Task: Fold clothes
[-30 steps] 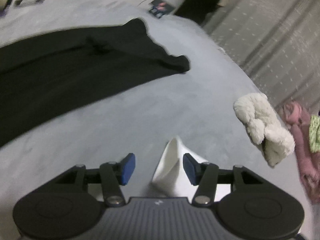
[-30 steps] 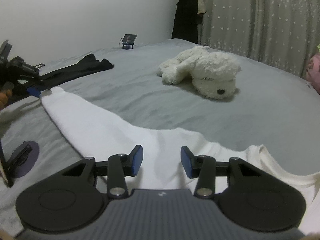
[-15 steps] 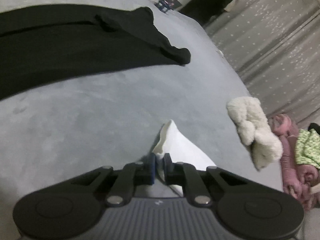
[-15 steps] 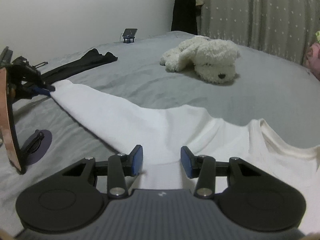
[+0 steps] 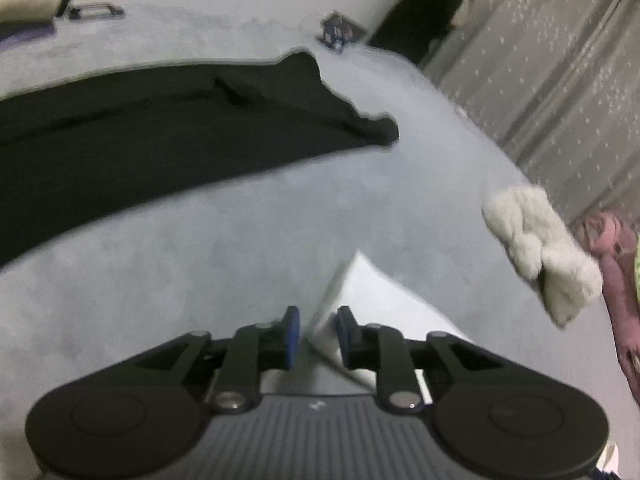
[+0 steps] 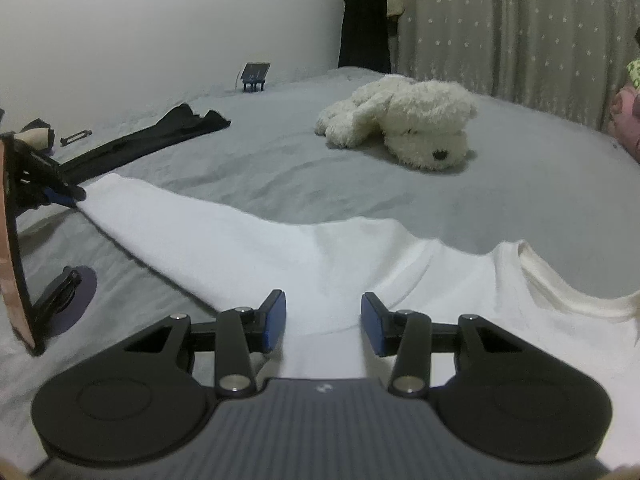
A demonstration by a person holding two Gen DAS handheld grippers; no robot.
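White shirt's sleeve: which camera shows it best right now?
The right wrist view. There the white shirt's sleeve runs full length across the grey bed, from the shoulder out to the left gripper at its cuff. The left wrist view shows only the blurred cuff end between that gripper's fingers.

I'm looking into a home bedroom. A wide bed (image 6: pixel 280 168) under a grey sheet fills both views, with a white plush dog (image 6: pixel 404 120) lying on it. Star-dotted grey curtains (image 6: pixel 520 28) hang along one side, a dark garment (image 6: pixel 366 20) hangs in the corner, and the wall (image 6: pixel 160 20) is plain white.
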